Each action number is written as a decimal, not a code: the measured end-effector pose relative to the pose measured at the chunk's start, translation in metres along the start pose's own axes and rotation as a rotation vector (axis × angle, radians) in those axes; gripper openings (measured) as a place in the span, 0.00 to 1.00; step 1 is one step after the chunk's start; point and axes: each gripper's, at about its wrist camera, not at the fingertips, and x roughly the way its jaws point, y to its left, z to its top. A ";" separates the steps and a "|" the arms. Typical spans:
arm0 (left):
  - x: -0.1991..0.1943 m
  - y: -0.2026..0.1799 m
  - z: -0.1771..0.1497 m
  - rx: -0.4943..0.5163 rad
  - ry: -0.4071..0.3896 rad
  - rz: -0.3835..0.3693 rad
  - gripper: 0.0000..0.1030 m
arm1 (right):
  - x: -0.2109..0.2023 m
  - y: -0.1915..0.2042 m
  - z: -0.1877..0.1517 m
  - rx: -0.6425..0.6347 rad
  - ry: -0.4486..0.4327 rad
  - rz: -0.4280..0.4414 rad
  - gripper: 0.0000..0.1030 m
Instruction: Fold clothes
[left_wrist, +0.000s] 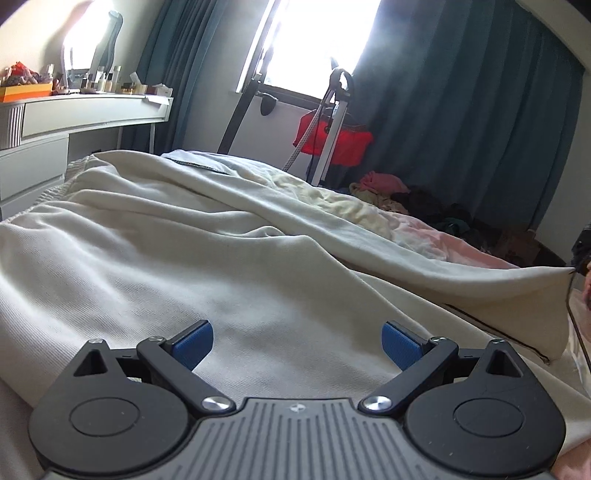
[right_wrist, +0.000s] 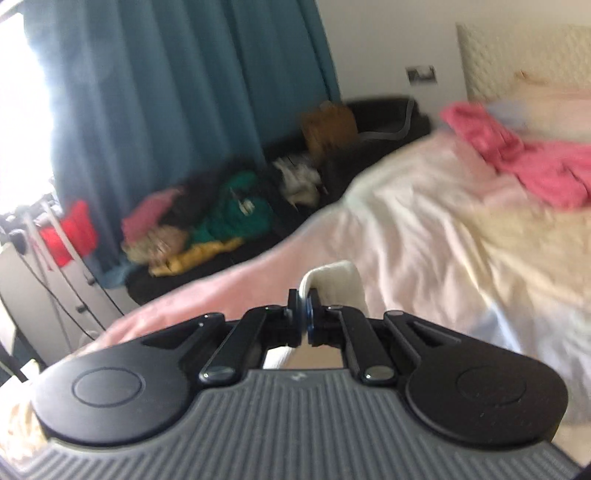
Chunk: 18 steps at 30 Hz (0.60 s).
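Note:
A large cream garment (left_wrist: 177, 236) lies spread over the bed in the left wrist view. My left gripper (left_wrist: 297, 341) is open just above it, its blue pads (left_wrist: 194, 345) wide apart with nothing between them. One edge of the garment is lifted taut toward the right of that view (left_wrist: 546, 280). My right gripper (right_wrist: 306, 321) is shut on a fold of the same cream cloth (right_wrist: 340, 282), which sticks up between the jaws above the bed. The right wrist view is blurred.
A pink and cream bedsheet (right_wrist: 424, 229) covers the bed, with a pink garment (right_wrist: 535, 166) near the headboard. A clothes pile (right_wrist: 207, 225) lies on a dark bench by the teal curtain (right_wrist: 184, 92). A white dresser (left_wrist: 74, 122) and a stand with red fabric (left_wrist: 332, 140) are beyond the bed.

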 end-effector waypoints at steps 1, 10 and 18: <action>0.002 0.000 -0.001 -0.001 0.003 0.000 0.96 | 0.001 0.006 0.001 0.002 0.002 -0.006 0.06; 0.018 -0.006 -0.005 0.005 0.042 -0.011 0.96 | -0.019 0.046 0.057 -0.010 -0.274 0.207 0.05; 0.014 -0.006 -0.009 0.028 0.044 0.006 0.96 | 0.050 -0.066 -0.057 0.046 -0.007 0.028 0.05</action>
